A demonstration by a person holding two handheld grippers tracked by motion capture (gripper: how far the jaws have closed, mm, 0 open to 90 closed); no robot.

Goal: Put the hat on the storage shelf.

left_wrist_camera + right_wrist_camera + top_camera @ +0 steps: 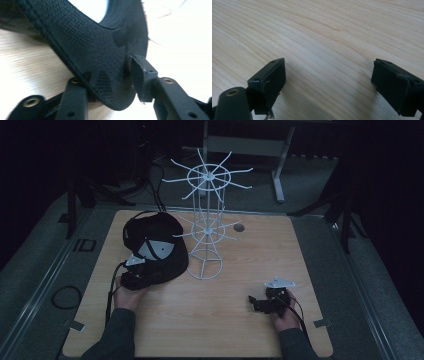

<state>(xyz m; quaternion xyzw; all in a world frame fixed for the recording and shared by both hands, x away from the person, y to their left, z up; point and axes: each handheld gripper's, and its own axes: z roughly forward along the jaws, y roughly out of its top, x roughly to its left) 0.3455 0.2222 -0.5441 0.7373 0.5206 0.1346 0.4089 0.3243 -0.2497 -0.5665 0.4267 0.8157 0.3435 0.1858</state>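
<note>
The black cap (pixel 152 247) lies on the left half of the wooden table (pixel 225 320), its crown toward the far edge and its brim toward the person. Up close in the left gripper view, the woven brim (pixel 100 65) runs between the two jaws of the left tool (pixel 110 92); one jaw sits under the brim's edge and the other stands just beside its rim, so the pads bracket the brim, and I cannot tell if they press on it. From above, the left tool (pixel 134 275) sits at the cap's 7 o'clock. At the cap's 3 o'clock, just beside it, stands a white wire rack (pixel 207 220). Well apart, at about 4 o'clock, the right tool (pixel 262 302) rests low over bare wood, its jaws spread wide with nothing between them.
</note>
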